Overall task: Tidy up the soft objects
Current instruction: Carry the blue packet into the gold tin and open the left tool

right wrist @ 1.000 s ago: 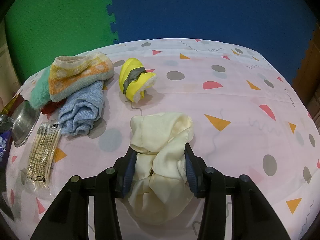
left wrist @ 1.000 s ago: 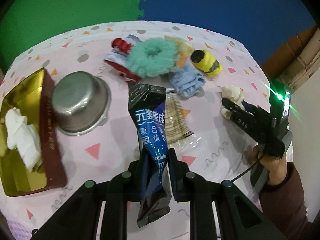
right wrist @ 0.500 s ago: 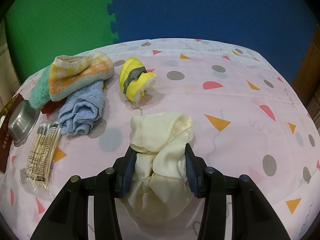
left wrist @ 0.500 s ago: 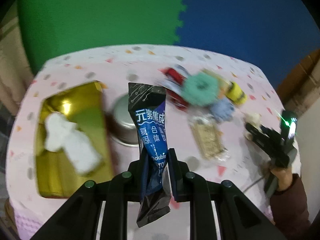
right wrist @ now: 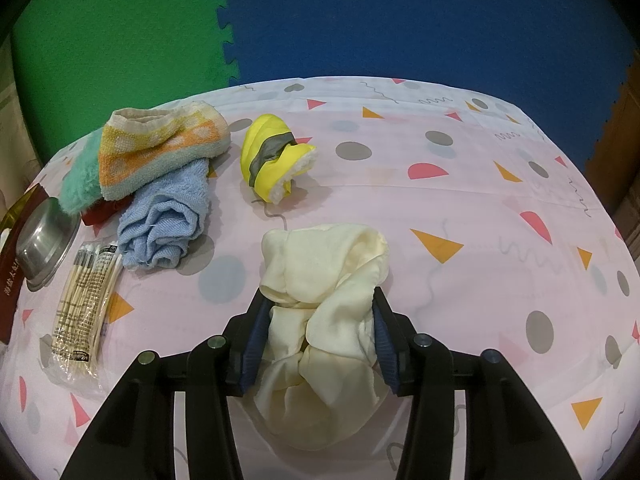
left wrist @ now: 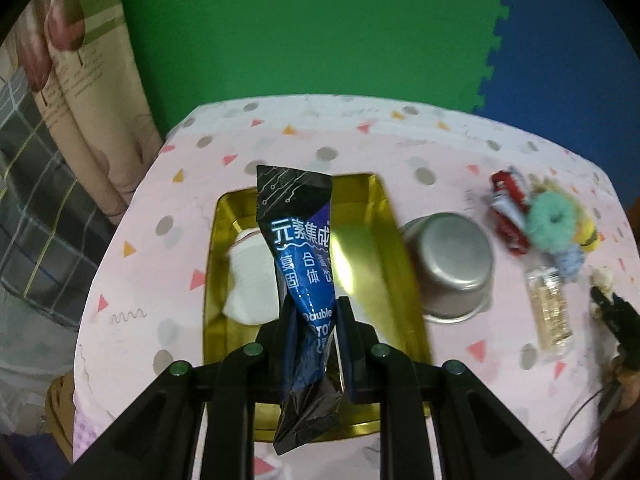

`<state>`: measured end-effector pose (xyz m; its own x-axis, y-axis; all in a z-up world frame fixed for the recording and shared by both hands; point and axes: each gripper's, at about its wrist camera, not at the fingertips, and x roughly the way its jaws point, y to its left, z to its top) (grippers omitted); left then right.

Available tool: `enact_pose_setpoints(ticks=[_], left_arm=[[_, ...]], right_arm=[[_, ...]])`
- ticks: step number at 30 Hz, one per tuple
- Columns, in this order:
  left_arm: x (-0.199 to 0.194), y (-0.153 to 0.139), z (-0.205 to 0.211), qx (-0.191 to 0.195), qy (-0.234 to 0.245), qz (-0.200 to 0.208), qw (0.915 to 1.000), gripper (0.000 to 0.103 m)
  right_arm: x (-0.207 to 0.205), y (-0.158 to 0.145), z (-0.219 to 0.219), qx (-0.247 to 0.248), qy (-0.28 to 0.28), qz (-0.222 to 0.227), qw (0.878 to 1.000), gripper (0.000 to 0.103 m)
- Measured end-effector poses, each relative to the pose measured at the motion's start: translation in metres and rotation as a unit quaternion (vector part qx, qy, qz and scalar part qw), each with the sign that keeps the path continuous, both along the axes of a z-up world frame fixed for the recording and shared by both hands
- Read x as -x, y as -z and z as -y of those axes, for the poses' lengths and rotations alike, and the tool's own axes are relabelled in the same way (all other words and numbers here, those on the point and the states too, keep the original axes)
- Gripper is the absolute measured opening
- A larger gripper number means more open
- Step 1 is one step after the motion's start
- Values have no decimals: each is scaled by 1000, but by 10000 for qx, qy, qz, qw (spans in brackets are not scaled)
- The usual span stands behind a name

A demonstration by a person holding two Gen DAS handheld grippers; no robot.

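The left gripper (left wrist: pixel 316 344) is clamped low on a crinkly blue-black foil sachet (left wrist: pixel 302 264), light and slippery, above the gold tin tray (left wrist: pixel 384 240). The right gripper (right wrist: pixel 318 340) grips a limp cream cloth (right wrist: pixel 324 292) on the table.

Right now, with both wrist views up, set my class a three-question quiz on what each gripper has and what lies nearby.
1. True or false: the left gripper is shut on a blue packet.
2. What lies between the right gripper's fingers?
A. blue towel
B. cream cloth
C. yellow bootie
3. Fill in: the steel bowl sits upside down beside the gold ____.

Key:
1. true
2. B, the cream cloth
3. tin
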<state>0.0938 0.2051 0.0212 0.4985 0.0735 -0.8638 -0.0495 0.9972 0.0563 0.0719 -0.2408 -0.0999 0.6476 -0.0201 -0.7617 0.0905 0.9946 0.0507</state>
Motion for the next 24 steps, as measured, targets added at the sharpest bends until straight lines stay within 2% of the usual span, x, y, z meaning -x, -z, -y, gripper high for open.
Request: enact_pose_setpoints(ticks=[11,20,22,24], left_arm=[[-12,47,-36,-37,-130,-312,9994,19],[-17,62,-45,-110,-289,-497,9983,20],[-18,62,-48,-122,-366,-551,9977,24],[-18,60,-50,-165,-405,-513,9977,37]], right_arm=[[0,0,0,3,-1,-2,10000,45],[0,0,0,2,-2,-2,10000,45],[0,0,1,3,-3,-2,10000,45],[0,0,1,4,-2,-2,10000,45]])
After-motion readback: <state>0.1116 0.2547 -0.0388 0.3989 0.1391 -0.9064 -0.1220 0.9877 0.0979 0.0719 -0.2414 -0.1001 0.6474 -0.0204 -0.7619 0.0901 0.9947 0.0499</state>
